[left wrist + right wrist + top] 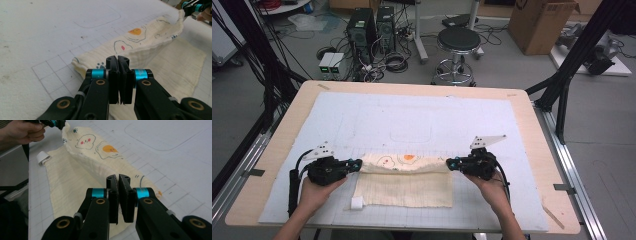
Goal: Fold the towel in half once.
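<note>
Cloth [404, 180] is mid-fold, each claw, left [358, 164] and right [450, 163], clamped on a corner, so lower both evenly onto its near edge.

Left gripper [357, 164], right gripper [451, 163]: fingers clamped together, pointing inward, level.

This is looking like a robotics or research lab rather than a home. Two black computer towers [372, 30] are standing on the grey floor amid tangled cables [389, 62], with small power units [331, 64] sitting beside them. A round black stool [458, 42] is waiting behind the bench [532, 150], cardboard boxes [542, 22] are piling up at the back, and black metal frame struts [584, 47] are rising around the work area.
</note>
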A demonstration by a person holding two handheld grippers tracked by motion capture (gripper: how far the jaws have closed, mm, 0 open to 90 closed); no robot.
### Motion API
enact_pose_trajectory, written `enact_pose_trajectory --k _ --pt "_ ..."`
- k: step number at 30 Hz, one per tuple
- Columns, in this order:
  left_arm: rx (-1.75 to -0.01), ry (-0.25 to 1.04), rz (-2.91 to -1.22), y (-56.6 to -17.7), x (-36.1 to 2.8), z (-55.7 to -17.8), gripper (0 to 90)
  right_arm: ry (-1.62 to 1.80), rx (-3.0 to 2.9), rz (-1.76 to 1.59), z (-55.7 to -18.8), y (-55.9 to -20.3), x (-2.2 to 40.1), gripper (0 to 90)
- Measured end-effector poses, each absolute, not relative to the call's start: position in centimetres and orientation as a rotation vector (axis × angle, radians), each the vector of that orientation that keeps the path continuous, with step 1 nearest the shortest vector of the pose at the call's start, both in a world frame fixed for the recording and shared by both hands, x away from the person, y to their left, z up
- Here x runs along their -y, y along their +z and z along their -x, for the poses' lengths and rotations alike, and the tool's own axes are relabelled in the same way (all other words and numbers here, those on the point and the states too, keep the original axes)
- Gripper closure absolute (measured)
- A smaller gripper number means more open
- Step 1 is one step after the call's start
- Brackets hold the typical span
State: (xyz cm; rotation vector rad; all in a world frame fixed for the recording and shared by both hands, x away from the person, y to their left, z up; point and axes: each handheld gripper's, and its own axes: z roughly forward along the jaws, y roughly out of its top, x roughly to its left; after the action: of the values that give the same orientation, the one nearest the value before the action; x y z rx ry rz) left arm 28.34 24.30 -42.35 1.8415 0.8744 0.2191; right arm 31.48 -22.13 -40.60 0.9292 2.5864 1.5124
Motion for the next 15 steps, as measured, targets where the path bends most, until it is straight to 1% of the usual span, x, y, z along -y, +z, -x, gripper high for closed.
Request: enact_pose_trajectory --k 15 --pt "-0.829 0.192 -1.871 -42.7 -24.4 -26.3 87.1 1.503 -2.601 -0.926 -29.7 -41.1 22.2 86.6"
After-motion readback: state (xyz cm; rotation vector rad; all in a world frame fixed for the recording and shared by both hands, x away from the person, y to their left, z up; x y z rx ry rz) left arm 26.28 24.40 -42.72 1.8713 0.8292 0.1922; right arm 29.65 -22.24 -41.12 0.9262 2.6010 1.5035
